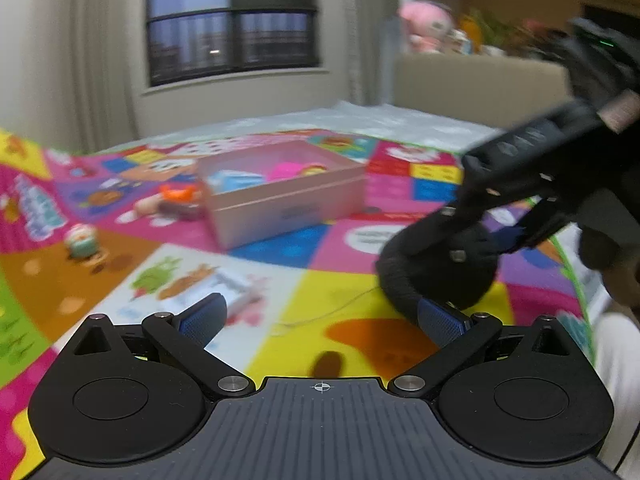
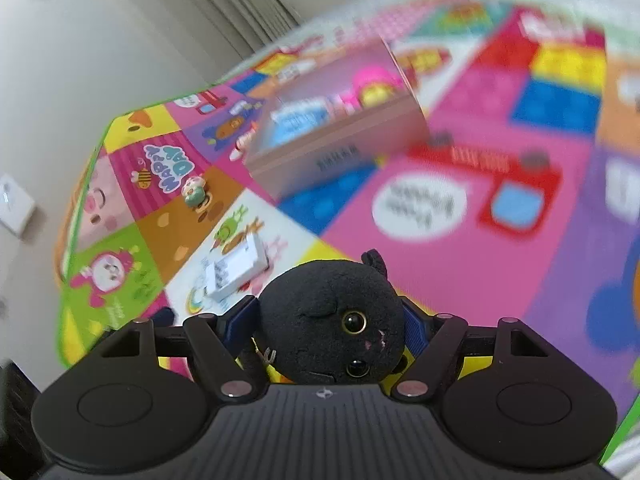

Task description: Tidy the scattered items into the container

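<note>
A pink box [image 1: 280,196] sits on the colourful play mat and holds a blue pack, a pink toy and a yellow toy; it also shows in the right wrist view [image 2: 340,148]. My right gripper [image 2: 330,320] is shut on a black plush cat [image 2: 332,320], held above the mat; the left wrist view shows the cat [image 1: 436,268] and the right gripper [image 1: 492,236] at the right. My left gripper [image 1: 322,318] is open and empty, low over the mat. A small white box [image 1: 236,296] lies just beyond its left finger, also visible in the right wrist view [image 2: 236,272].
A small green and white figure [image 1: 82,242] stands on the mat at the left, also in the right wrist view [image 2: 194,194]. An orange and pink toy [image 1: 172,202] lies beside the box's left side. A window, curtains and a sofa with plush toys [image 1: 428,28] are behind.
</note>
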`<state>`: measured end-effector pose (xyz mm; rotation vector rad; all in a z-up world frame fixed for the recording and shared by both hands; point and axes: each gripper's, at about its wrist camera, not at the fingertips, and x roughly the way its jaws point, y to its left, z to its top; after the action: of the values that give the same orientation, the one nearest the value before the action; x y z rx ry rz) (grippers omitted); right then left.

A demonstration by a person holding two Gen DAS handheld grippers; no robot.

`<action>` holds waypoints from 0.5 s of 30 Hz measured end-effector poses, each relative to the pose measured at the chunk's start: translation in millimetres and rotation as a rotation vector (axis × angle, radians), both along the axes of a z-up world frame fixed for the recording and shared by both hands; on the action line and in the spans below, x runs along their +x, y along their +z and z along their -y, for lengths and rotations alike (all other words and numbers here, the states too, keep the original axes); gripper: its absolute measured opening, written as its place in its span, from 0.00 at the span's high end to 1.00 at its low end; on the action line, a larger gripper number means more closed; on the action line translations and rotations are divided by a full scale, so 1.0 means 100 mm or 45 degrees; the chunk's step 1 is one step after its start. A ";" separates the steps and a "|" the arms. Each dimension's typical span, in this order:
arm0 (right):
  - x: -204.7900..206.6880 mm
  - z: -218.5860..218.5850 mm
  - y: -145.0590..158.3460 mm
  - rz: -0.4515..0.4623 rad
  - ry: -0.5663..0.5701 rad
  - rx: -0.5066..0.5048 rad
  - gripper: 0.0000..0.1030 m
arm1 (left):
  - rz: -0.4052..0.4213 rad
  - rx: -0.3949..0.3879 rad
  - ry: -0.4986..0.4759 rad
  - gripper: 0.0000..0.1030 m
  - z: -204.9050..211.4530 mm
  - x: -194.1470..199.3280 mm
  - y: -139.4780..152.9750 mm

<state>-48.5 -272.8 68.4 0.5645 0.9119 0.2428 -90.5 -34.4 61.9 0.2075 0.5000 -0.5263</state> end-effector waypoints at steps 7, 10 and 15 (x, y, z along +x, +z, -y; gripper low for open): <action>0.02 0.23 -0.17 0.061 -0.107 -0.015 0.23 | -0.003 0.130 -0.034 0.00 0.28 0.10 -0.13; 0.00 0.31 -0.11 0.155 -0.146 -0.109 0.23 | -0.015 0.143 -0.017 0.00 0.38 0.20 -0.16; -0.04 0.44 -0.12 0.241 -0.157 -0.183 0.19 | -0.009 0.161 0.035 0.00 0.57 0.36 -0.16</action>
<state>-52.3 -316.6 56.0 0.4546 0.7022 0.1158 -54.7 -91.6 45.8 0.3190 0.5428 -0.4695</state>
